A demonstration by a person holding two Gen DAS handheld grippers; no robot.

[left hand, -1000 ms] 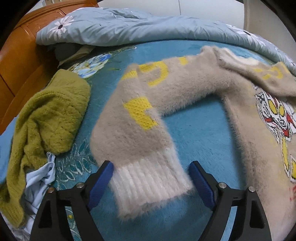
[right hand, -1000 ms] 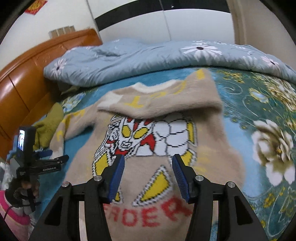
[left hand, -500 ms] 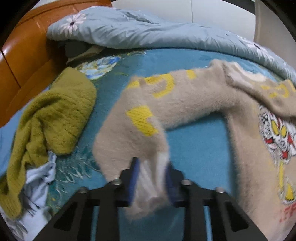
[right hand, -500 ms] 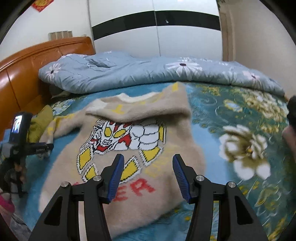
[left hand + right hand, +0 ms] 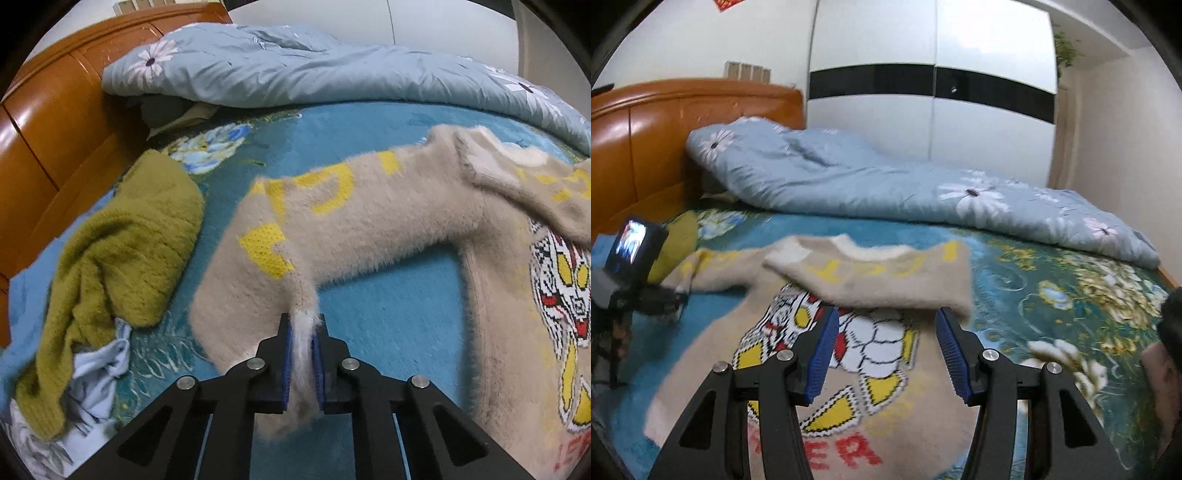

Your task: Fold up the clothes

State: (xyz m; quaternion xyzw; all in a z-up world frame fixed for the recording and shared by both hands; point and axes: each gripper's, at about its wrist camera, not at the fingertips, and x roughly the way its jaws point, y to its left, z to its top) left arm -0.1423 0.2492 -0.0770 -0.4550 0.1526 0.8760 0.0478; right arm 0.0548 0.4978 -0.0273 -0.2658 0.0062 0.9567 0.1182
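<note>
My left tongs point(image 5: 302, 354) are clenched on the white ribbed cuff point(image 5: 301, 334) of the beige fuzzy sweater point(image 5: 498, 314), the cuff bunched up between the two blue pads, with the sleeve point(image 5: 332, 221) running away from them to the far right and bending at the elbow, its yellow lettering facing up. My right tongs point(image 5: 886, 350) are released, jaws spread wide and holding nothing, poised over the sweater's chest, where the red, white and yellow cartoon print point(image 5: 849, 343) shows between the fingers. The sweater lies flat on the bed, front up; its other sleeve point(image 5: 879, 273) is folded across the upper chest just below the white collar. Under it is the teal floral blanket point(image 5: 388, 321) covering the bed. To the left of the held sleeve sits a crumpled olive-green knit sweater point(image 5: 122, 258), with a pale blue garment point(image 5: 99, 373) bunched at its near end. Along the far side of the bed lies a light blue duvet point(image 5: 868, 184) with daisy print, and at far left stands the orange wooden headboard point(image 5: 646, 140). Beyond the bed I see a white wardrobe point(image 5: 931, 122) with a black band.
</note>
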